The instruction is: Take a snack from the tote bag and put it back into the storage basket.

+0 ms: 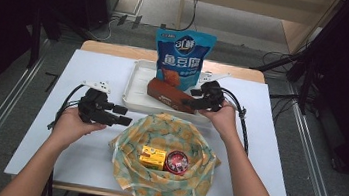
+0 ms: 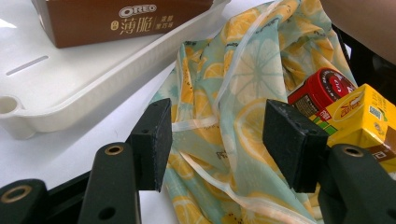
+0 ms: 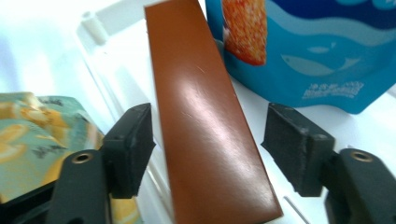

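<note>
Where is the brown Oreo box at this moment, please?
In the high view the brown Oreo box lies in the white tray, before the blue pouch, between the open right tool's jaws.

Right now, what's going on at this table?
A person holds a claw in each hand. The right claw is open around a brown Oreo box lying in the white tray, pads not pressing on it. A blue snack pouch stands behind the box. The left claw is open beside a lemon-print bag, which already holds a yellow carton and a red can.
</note>
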### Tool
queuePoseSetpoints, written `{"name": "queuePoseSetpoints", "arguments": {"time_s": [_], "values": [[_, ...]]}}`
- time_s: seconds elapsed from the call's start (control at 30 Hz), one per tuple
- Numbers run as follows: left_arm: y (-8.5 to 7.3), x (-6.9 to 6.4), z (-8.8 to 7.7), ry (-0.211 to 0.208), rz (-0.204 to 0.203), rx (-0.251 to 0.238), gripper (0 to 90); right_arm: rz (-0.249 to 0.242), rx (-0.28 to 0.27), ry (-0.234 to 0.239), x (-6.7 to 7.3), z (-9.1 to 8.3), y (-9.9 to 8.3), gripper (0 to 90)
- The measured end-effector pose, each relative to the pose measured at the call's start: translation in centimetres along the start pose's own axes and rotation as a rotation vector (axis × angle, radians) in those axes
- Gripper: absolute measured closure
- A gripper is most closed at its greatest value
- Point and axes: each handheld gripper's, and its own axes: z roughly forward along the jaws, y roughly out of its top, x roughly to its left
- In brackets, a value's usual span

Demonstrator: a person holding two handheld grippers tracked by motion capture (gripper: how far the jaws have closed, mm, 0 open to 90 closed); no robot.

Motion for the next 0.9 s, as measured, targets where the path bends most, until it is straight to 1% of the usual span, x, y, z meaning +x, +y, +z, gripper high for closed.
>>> {"name": "queuePoseSetpoints", "arguments": {"time_s": [0.1, 0.2, 0.33, 0.5, 0.63, 0.7, 0.9], "values": [[0.0, 0.0, -0.1, 0.000, 0.001, -0.002, 43.1, -0.012, -0.015, -0.001, 0.5, -0.5, 0.3, 38.7], [0.0, 0.0, -0.1, 0.000, 0.001, -0.002, 43.1, -0.009, -0.025, 0.006, 1.1, -0.9, 0.5, 41.1], [0.0, 0.0, -0.1, 0.002, 0.000, -0.003, 43.1, -0.008, -0.022, 0.021, 1.9, -1.0, 0.7, 44.0], [0.0, 0.1, -0.2, 0.005, 0.002, -0.003, 43.1, -0.010, -0.020, 0.058, 3.0, -0.7, 0.8, 48.7], [0.0, 0.0, -0.2, 0.005, 0.002, -0.004, 43.1, -0.012, -0.023, 0.070, 3.6, -0.2, 0.7, 49.9], [0.0, 0.0, -0.2, 0.004, 0.001, -0.006, 43.1, -0.024, -0.020, 0.062, 3.9, 0.0, 0.7, 51.5], [0.0, 0.0, -0.2, 0.005, 0.002, -0.004, 43.1, -0.042, -0.029, 0.064, 4.6, 0.4, 0.6, 57.7]]}}
